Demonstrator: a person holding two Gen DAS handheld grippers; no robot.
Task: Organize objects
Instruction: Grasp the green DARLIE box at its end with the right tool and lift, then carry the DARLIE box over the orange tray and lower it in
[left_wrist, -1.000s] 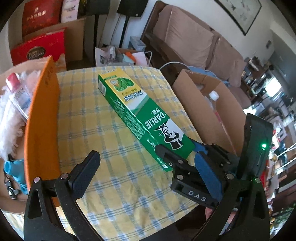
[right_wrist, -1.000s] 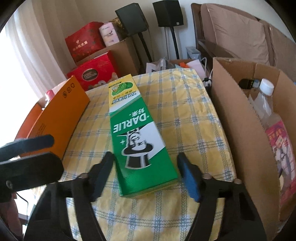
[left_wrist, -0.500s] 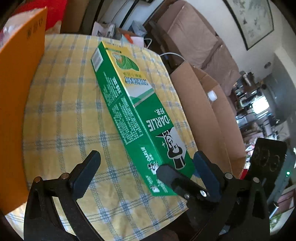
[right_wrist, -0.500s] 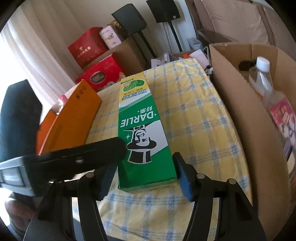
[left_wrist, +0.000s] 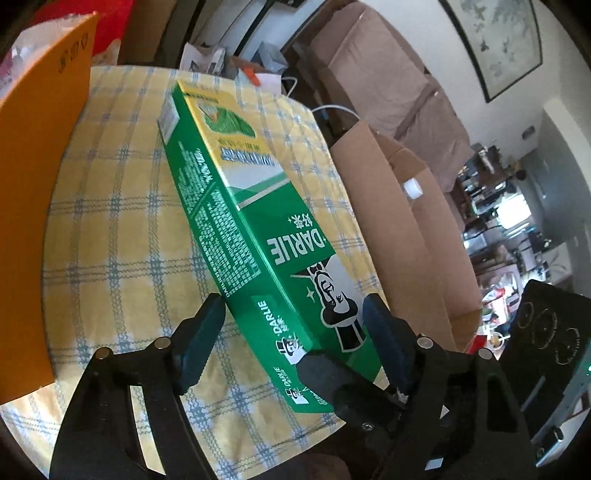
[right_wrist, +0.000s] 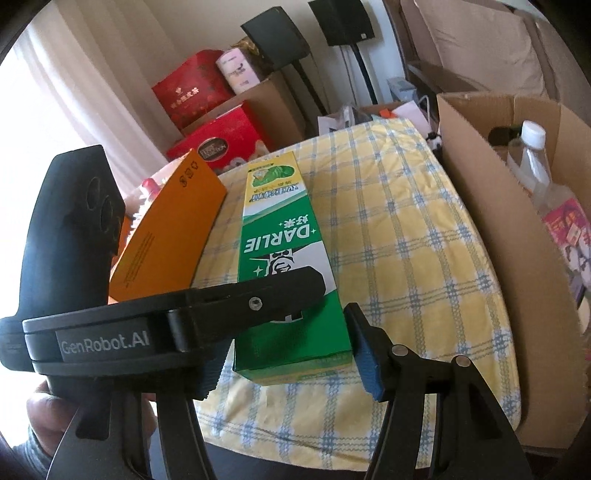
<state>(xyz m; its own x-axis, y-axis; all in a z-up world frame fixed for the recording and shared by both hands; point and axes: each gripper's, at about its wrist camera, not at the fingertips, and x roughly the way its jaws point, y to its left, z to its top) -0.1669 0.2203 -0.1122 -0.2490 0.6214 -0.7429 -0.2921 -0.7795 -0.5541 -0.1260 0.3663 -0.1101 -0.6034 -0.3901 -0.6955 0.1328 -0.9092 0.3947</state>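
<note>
Both claws (left_wrist: 291, 328) straddle toothpaste box (left_wrist: 258, 236) (open).

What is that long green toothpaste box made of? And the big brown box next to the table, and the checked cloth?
The long green Darlie toothpaste box looks like thin glossy card: sharp folded edges, printed faces with a sheen. The big brown box looks like plain matte corrugated cardboard, with raw cut flaps. The yellow and blue checked tablecloth seems woven fabric, soft and matte, draping over the table edge.
</note>
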